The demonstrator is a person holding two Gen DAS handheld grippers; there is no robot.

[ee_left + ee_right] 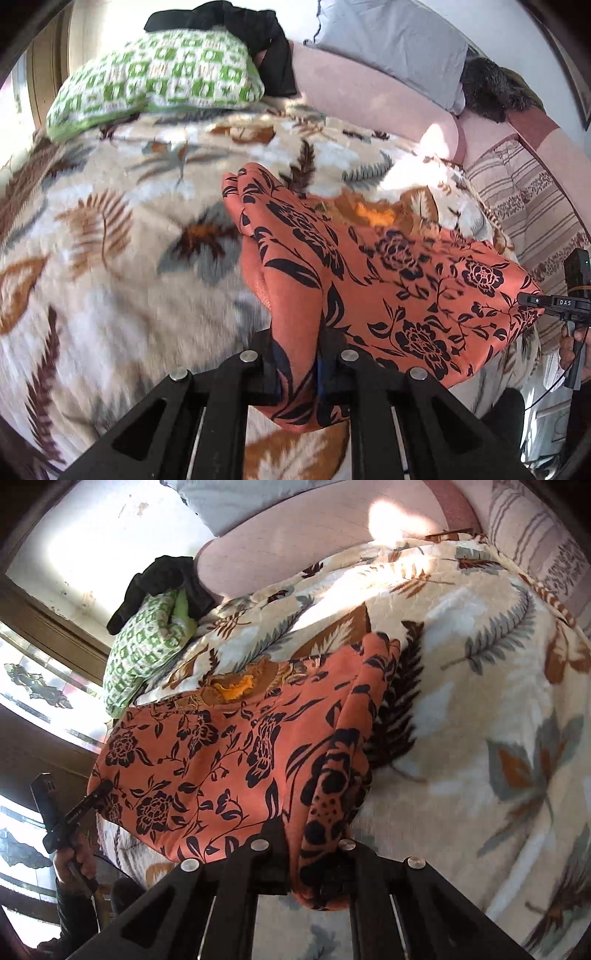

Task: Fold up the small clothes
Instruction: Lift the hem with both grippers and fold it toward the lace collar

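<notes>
Left hand-held gripper [301,363], right hand-held gripper [312,853] clamp orange floral cloth [406,280] corners.

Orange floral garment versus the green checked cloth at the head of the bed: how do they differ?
The orange garment bears black flowers; the green cloth has a white-and-green square pattern. The orange garment is stretched between the left gripper and right gripper; the green cloth lies bundled and unheld, with a black garment beside it. Both are over the leaf-print blanket.
</notes>
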